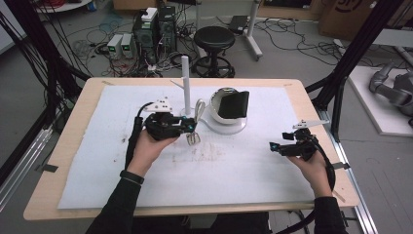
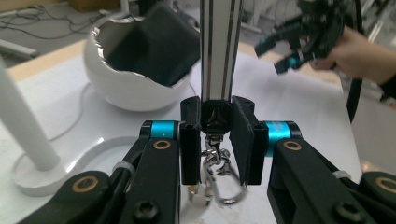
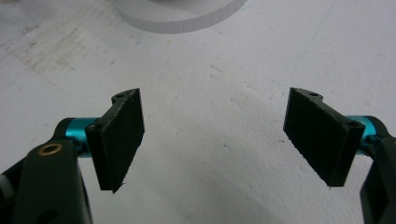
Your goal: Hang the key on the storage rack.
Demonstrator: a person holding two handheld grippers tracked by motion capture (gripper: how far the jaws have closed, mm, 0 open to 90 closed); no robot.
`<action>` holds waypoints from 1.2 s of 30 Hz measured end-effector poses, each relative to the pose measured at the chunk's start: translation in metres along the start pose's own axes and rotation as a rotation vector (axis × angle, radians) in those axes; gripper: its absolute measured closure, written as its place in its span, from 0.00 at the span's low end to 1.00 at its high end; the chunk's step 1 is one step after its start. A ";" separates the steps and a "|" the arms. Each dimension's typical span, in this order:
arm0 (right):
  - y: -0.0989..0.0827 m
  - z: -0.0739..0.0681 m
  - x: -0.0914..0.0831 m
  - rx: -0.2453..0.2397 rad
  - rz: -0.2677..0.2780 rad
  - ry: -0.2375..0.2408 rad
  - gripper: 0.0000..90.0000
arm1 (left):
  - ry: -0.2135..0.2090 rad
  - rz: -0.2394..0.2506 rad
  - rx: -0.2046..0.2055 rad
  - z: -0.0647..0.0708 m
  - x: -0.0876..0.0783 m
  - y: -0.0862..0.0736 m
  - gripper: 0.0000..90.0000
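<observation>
A white strap with dark stripes (image 2: 219, 46) rises straight up from my left gripper (image 2: 217, 137), which is shut on the strap's black end piece (image 2: 215, 115). Below the pads dangle a short chain and a metal clasp (image 2: 223, 182). In the high view the left gripper (image 1: 191, 128) hovers over the mat beside the white pole stand (image 1: 185, 83), the strap (image 1: 198, 108) looping upward and the clasp (image 1: 193, 139) hanging under it. My right gripper (image 1: 273, 146) stays low at the right side of the mat, open, its jaws (image 3: 215, 135) wide apart over bare white surface.
A white bowl-shaped holder (image 1: 216, 111) with a black pouch (image 1: 234, 104) in it stands just right of the pole. The pole has a thin side branch (image 1: 178, 84). A white mat (image 1: 243, 170) covers the wooden table; its base ring (image 3: 177, 14) lies ahead of the right gripper.
</observation>
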State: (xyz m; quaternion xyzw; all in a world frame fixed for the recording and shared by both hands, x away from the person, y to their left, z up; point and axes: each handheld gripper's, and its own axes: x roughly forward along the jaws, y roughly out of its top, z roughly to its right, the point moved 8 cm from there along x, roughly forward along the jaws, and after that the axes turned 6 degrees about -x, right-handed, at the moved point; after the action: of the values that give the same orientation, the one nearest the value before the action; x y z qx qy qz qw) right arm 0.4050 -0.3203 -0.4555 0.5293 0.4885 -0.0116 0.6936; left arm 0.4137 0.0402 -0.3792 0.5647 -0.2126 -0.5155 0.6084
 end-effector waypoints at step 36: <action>-0.001 0.001 0.001 0.002 -0.007 0.002 0.23 | -0.018 0.083 -0.375 -0.068 -0.006 0.029 0.82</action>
State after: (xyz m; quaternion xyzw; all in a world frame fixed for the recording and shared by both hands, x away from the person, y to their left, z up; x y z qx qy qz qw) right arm 0.4058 -0.3208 -0.4574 0.5283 0.4908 -0.0139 0.6927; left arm 0.4796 0.0725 -0.3698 0.4277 -0.1413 -0.5257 0.7216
